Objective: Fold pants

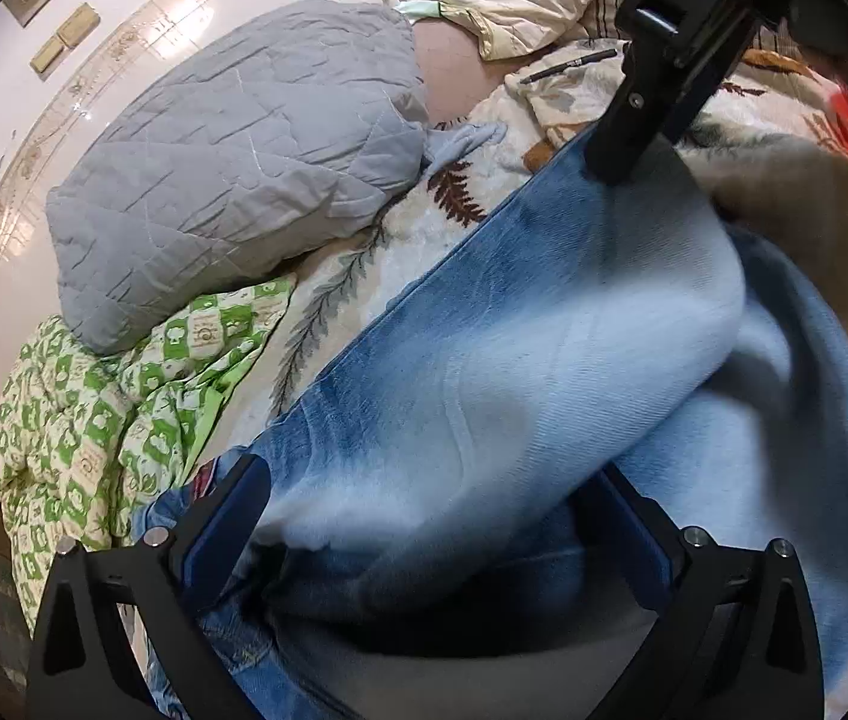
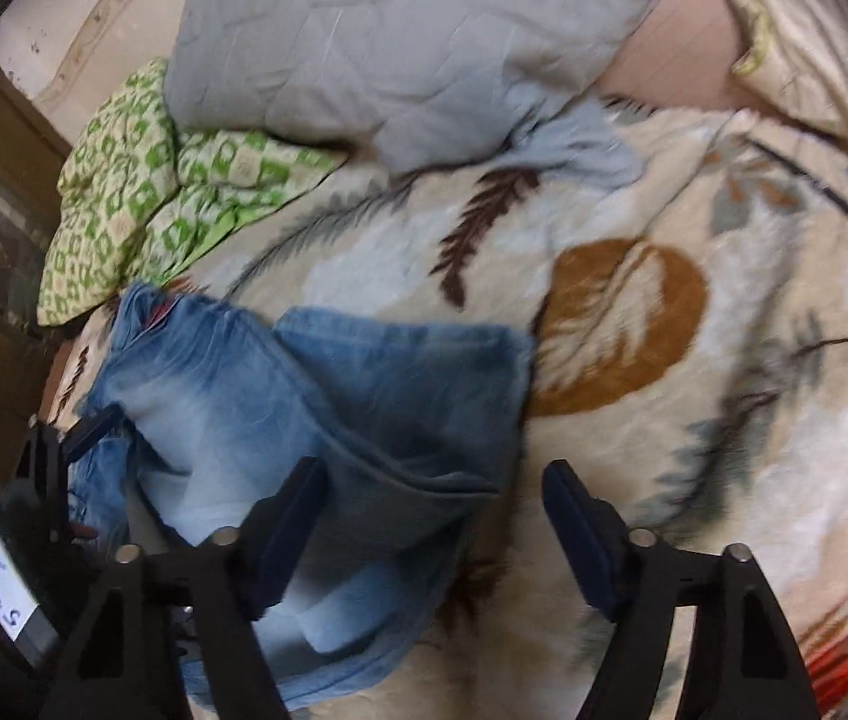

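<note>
We see soft indoor light, glare on the white wall [image 1: 142, 6], motion blur across the right view, and dark fisheye-bent corners.

left wrist: close, low | right wrist: higher, slightly blurred | shared: jeans [image 1: 514, 330]

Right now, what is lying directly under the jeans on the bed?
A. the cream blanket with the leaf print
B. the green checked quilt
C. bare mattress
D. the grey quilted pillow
A: in the right wrist view the jeans lie spread on the cream leaf-print blanket, whose pattern shows around their far and right edges; the grey quilted pillow and the green checked quilt lie farther back, apart from most of the denim.
</note>
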Available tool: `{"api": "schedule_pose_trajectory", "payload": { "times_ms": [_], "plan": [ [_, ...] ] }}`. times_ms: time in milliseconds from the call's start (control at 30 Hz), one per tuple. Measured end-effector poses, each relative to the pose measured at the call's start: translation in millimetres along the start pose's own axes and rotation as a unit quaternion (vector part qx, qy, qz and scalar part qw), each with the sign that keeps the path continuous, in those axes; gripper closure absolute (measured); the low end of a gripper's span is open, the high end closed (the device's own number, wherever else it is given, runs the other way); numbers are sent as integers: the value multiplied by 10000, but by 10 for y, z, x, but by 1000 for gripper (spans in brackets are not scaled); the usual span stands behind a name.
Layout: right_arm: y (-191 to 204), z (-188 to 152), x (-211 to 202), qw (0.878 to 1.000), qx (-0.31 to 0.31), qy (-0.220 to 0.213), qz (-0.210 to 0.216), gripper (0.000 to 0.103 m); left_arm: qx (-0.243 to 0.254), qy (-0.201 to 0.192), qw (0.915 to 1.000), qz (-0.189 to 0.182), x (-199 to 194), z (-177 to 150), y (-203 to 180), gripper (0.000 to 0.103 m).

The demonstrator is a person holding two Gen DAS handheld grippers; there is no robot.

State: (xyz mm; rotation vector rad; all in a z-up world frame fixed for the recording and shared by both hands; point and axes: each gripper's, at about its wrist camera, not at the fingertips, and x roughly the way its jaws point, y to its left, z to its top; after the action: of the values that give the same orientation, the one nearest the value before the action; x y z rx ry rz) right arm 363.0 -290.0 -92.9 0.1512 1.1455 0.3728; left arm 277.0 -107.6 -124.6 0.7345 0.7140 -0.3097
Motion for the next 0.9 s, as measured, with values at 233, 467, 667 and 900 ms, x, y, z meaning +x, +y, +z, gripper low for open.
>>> {"api": "schedule_pose_trajectory", "payload": {
  "times_ms": [233, 467, 667, 900],
  "plan": [
    [14, 10, 208, 9992, 206, 145, 297, 79, -136, 406, 9972, -613, 271, -10, 37, 90],
    [267, 99, -266, 9988, 33, -437, 224, 87, -753, -159, 9931, -882, -165, 106, 386, 97],
    [689, 372, -846, 9921, -230, -1151, -437, 87, -1540, -669, 9830, -738, -367, 366, 813, 97],
    [388, 816, 5, 9957, 405, -307, -778, 84, -2068, 519, 9673, -1372, 362, 199, 657, 96]
  ]
}}
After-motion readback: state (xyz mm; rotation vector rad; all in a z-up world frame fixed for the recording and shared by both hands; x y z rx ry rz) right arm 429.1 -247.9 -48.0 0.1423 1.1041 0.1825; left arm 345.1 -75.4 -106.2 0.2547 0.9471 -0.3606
